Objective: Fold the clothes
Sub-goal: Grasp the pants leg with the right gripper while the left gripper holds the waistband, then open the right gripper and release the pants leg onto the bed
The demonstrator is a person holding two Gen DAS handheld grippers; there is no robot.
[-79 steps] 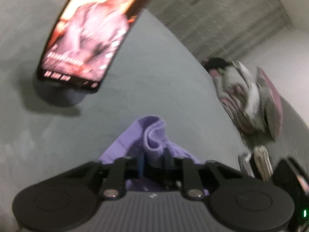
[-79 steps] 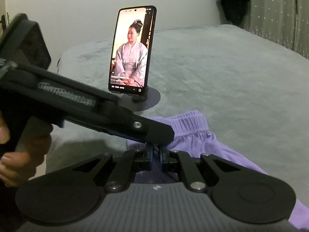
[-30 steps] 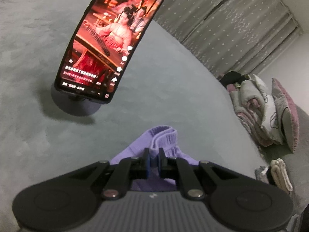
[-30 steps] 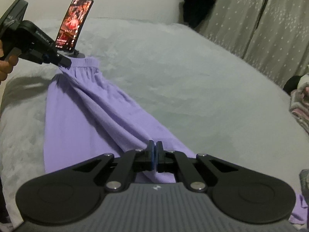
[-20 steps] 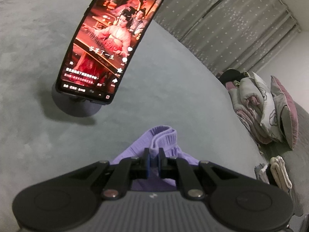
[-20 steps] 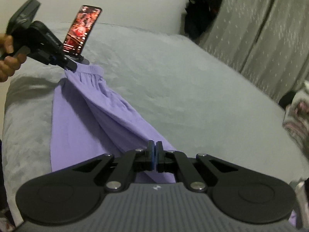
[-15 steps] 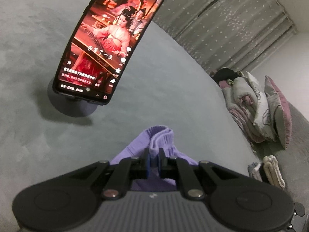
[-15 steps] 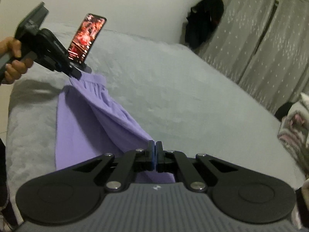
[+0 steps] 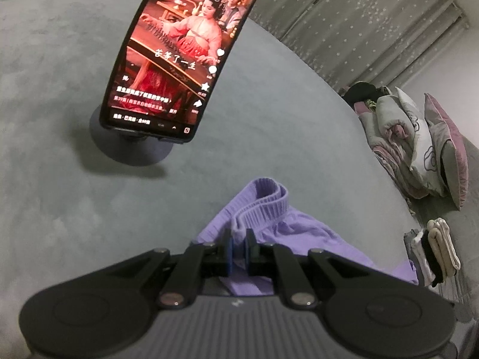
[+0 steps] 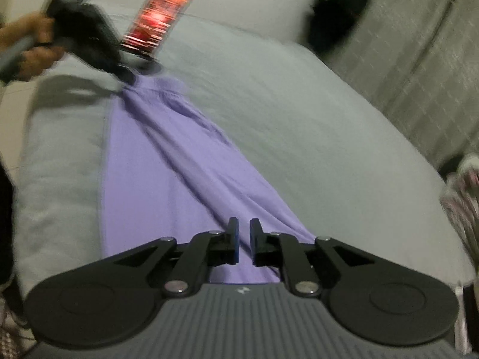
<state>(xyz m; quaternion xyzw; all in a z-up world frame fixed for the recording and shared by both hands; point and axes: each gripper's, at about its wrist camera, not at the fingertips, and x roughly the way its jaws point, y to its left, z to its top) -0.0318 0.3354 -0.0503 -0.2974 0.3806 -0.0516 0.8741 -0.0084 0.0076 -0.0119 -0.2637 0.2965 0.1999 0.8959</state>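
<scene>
Purple trousers (image 10: 185, 164) lie stretched lengthwise on the grey bed (image 10: 299, 119). In the left wrist view my left gripper (image 9: 238, 236) is shut on their ribbed waistband (image 9: 263, 200), which loops up just ahead of the pads. The same gripper (image 10: 128, 79) shows in the right wrist view at the far end of the cloth, held by a hand (image 10: 30, 45). My right gripper (image 10: 242, 227) sits over the leg end with its jaws opening. A narrow gap shows between the pads, with purple cloth lying under it and the pads not pressing on it.
A phone (image 9: 179, 59) playing a video stands on a round base just beyond the waistband, also seen as the phone (image 10: 158, 21). Pillows and rolled bedding (image 9: 419, 149) and a small stack of folded clothes (image 9: 434, 251) lie at the right. Curtains (image 9: 359, 30) hang behind.
My right gripper's jaws, shut on the leg end before, have parted and let the cloth go. The left gripper keeps its hold on the waistband and has hardly moved.
</scene>
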